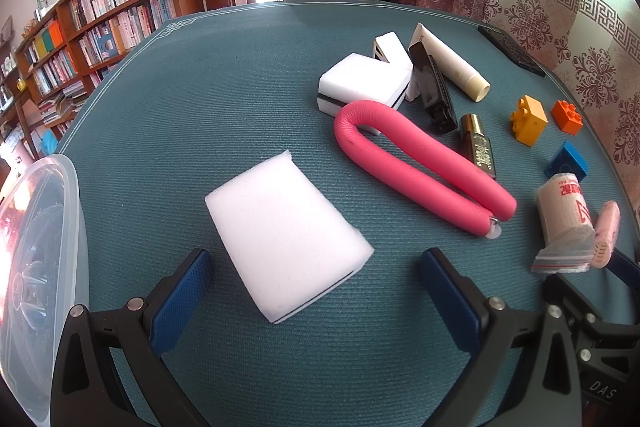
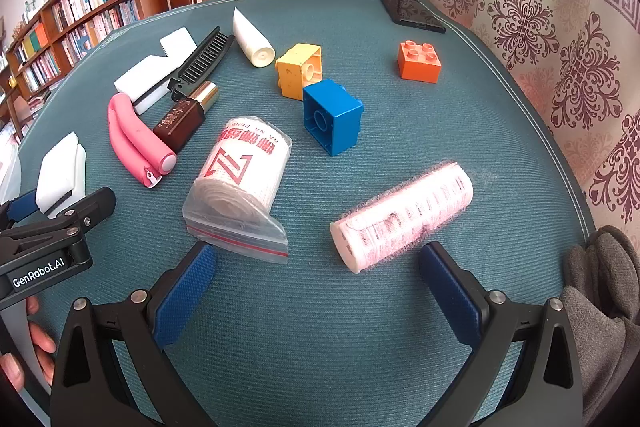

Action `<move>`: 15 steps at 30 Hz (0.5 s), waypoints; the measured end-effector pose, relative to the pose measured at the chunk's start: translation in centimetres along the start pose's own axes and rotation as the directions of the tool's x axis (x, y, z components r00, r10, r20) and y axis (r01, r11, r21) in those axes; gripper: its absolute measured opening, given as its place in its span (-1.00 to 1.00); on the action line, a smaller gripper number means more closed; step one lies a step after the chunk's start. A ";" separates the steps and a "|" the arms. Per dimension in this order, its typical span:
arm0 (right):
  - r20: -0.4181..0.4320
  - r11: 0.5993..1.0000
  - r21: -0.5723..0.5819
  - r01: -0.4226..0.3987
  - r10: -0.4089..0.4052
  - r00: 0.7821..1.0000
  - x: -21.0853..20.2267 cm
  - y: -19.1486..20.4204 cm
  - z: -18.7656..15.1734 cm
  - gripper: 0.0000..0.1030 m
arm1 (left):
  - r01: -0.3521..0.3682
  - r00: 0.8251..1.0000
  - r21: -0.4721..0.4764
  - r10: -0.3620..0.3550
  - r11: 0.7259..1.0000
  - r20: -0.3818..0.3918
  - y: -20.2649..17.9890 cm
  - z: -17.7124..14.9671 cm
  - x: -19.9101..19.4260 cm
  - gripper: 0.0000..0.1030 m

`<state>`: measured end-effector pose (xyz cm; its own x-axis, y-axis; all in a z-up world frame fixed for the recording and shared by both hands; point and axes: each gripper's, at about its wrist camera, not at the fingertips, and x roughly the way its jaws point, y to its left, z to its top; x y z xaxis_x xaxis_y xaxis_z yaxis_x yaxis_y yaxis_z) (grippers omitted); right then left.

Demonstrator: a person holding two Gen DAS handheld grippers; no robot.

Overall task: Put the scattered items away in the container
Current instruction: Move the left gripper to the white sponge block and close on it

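My left gripper (image 1: 316, 267) is open over the teal table, its blue pads either side of a white sponge (image 1: 286, 233) lying flat. The clear plastic container (image 1: 44, 267) sits at the far left. Beyond lie a bent pink foam roller (image 1: 416, 167), a brown lipstick (image 1: 478, 145) and a black comb (image 1: 432, 87). My right gripper (image 2: 318, 267) is open too, low over the table. A pink hair roller (image 2: 404, 215) lies just ahead of its right pad, a bagged bandage roll (image 2: 244, 183) ahead of its left. Nothing is held.
Blue (image 2: 332, 115), yellow (image 2: 299, 71) and orange (image 2: 419, 61) bricks, a white tube (image 2: 252, 41), more white sponges (image 2: 154, 75) and a black phone (image 2: 412, 13) lie farther back. A curtain hangs on the right, a bookshelf (image 1: 92, 27) stands left. A grey sleeve (image 2: 600, 307) is at lower right.
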<state>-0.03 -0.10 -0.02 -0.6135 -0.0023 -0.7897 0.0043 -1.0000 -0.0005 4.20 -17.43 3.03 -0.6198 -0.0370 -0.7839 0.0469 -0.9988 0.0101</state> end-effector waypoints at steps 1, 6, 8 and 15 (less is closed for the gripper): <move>0.000 1.000 0.000 -0.001 0.001 1.000 0.0 0.0 0.0 1.00 | 0.001 1.000 -0.001 -0.001 1.000 0.000 0.0 -0.2 0.1 1.00; 0.000 1.000 -0.001 -0.002 0.002 1.000 0.0 0.2 0.0 1.00 | -0.001 1.000 0.000 0.001 1.000 0.000 -0.3 -0.3 0.0 1.00; 0.000 1.000 -0.001 -0.002 0.002 1.000 -0.1 0.3 0.0 1.00 | -0.001 1.000 -0.001 0.001 1.000 0.000 -0.2 -0.3 0.0 1.00; -0.003 1.000 -0.001 -0.003 0.003 1.000 -0.2 0.1 -0.1 1.00 | 0.006 1.000 -0.002 -0.006 1.000 0.000 0.0 -0.4 0.0 1.00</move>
<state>0.15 -0.20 0.07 -0.6113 -0.0049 -0.7914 0.0065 -1.0000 0.0012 4.48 -17.40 2.80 -0.6204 -0.0308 -0.7836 0.0443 -0.9990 0.0042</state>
